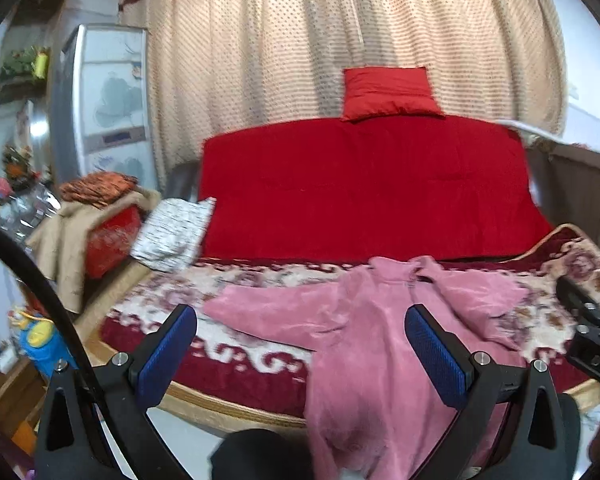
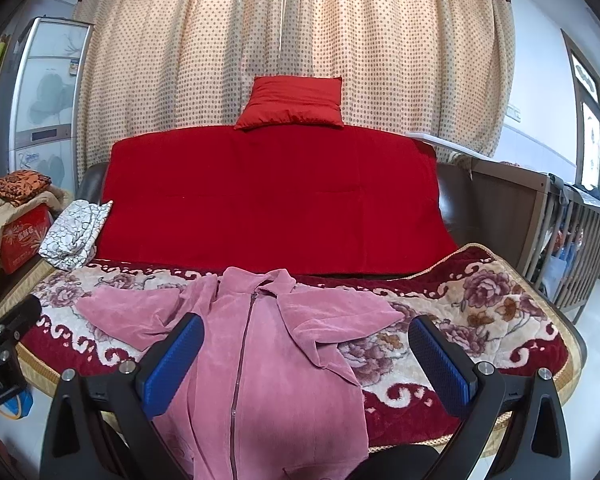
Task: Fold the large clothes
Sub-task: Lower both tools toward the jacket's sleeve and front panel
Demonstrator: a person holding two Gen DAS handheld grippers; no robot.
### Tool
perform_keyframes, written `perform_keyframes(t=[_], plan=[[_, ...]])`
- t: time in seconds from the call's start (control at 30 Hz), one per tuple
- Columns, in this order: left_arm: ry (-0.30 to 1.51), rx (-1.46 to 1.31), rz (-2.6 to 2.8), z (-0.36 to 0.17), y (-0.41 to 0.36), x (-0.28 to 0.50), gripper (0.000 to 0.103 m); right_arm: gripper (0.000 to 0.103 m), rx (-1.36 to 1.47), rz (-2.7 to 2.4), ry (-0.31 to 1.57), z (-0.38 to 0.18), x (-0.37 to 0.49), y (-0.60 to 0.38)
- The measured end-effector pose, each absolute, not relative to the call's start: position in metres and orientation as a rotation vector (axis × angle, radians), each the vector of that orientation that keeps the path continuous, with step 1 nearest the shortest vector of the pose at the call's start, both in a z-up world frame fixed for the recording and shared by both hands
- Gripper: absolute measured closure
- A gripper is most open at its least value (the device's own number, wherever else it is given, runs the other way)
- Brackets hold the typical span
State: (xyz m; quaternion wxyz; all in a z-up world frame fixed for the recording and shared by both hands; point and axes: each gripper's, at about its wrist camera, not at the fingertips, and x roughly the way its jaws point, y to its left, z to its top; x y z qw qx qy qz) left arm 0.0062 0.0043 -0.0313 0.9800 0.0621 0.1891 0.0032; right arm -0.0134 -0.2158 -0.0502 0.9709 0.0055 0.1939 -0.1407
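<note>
A pink zip-front jacket point(image 2: 268, 360) lies face up on a bed, collar toward the far side and hem hanging over the near edge. Its zip runs down the middle and is closed. One sleeve stretches out flat toward the left of the bed; the other is folded in a loose angle across the right side of the chest. The fabric looks soft and slightly rumpled.

The jacket rests on a floral blanket point(image 2: 500, 320), cream and dark red with large rose patterns and a scrolled border. Behind it a plain red cover point(image 2: 272, 200) drapes over the headboard, and a red cushion point(image 2: 292, 102) sits on top of that cover, against cream curtains point(image 2: 400, 60) with a dotted pattern.

The left gripper point(image 1: 300, 356) hovers over the near edge of the bed, its blue-padded fingers point(image 1: 168, 352) spread wide and holding nothing; the jacket's left sleeve and body show between them. The right gripper point(image 2: 306, 364) is likewise above the jacket's lower half, its fingers point(image 2: 440, 364) wide apart and empty.

At the left end of the bed lies a crumpled white cloth with black markings point(image 2: 74, 236). Beyond it stands a red box point(image 2: 22, 236) with a beige garment draped on it and an orange patterned cloth on top. A tall pale cabinet point(image 2: 44, 96) stands behind these. A wooden cot with slats point(image 2: 560, 248) is to the right of the bed.
</note>
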Motion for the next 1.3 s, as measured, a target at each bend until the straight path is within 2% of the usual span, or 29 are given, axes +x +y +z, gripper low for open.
perform_keyframes(t=[0.73,1.03,1.3], plan=[[0.387,0.008,0.136,-0.024,0.065,0.009,0.000,0.000,-0.030,-0.242,0.417,-0.053,-0.004,-0.193],[0.483,0.021,0.142,-0.053,0.068,0.034,0.000,0.000,-0.024,-0.210,0.484,-0.070,0.019,-0.189],[0.584,0.072,0.083,-0.082,0.030,0.083,0.000,0.000,0.032,-0.215,0.558,-0.093,0.062,-0.220]])
